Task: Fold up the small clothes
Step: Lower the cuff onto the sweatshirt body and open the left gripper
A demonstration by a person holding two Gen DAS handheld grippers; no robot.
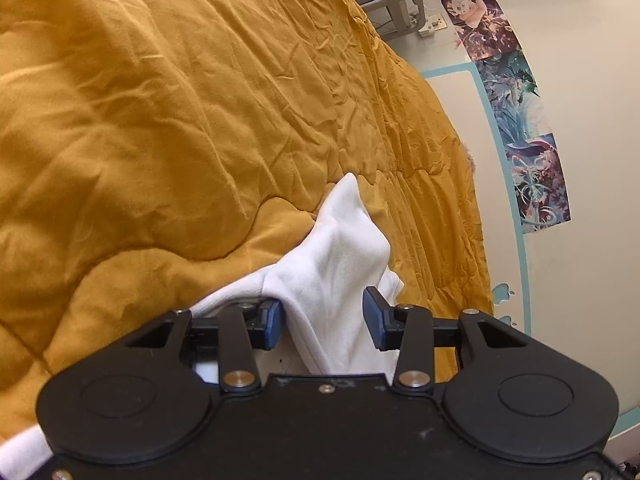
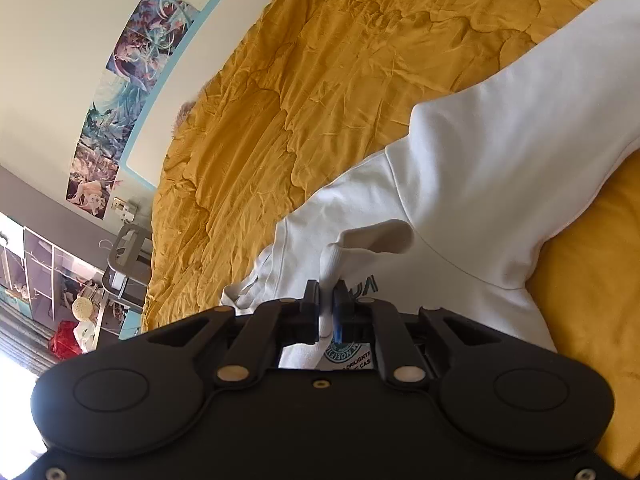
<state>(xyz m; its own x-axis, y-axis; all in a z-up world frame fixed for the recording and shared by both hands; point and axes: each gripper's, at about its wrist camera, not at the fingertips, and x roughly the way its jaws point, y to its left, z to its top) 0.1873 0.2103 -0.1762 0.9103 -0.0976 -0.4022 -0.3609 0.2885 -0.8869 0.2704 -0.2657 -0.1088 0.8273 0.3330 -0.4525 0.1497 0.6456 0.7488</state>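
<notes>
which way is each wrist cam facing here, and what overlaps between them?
Left wrist: on the left gripper, looking along its fingers across the mustard quilt toward the poster wall; jaws open around a bunched fold of the white garment.
Right wrist: on the right gripper, looking over the garment toward the same posters; jaws pinched shut on a fold.
Shared: quilt, garment, posters.

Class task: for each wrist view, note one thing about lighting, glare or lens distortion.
Left wrist view: fisheye bends the wall's teal stripe into a curve; soft daylight shades the quilt folds. Right wrist view: a blown-out window glares at lower left; the white garment is bright but keeps its folds; corners go dark.
</notes>
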